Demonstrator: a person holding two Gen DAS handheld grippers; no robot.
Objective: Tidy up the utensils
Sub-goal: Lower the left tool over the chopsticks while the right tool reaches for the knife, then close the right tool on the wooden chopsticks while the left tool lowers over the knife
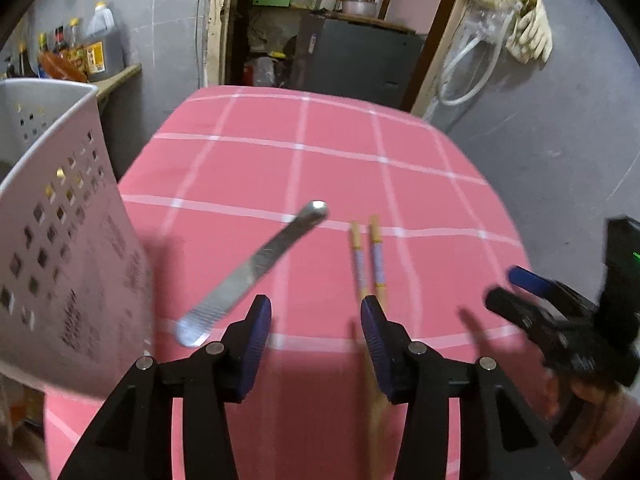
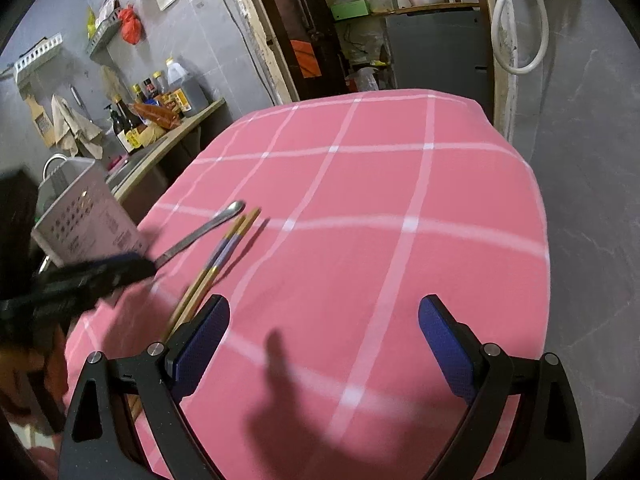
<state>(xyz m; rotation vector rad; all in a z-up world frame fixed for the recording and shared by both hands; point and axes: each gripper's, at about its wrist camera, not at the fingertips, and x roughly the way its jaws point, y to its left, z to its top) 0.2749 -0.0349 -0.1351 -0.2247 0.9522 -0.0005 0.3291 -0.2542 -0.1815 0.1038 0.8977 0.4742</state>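
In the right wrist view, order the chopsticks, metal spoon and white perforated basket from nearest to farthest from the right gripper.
From the right gripper:
1. chopsticks, beside its left finger.
2. metal spoon, just left of them.
3. white perforated basket, at the table's left edge.

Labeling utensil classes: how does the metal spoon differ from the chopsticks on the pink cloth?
The spoon is one flat piece of shiny metal; the chopsticks are a pair of thin sticks, tan with purple bands. The spoon lies nearer the white basket, the chopsticks beside the right gripper's left finger. Both lie flat, roughly parallel, on the tablecloth.
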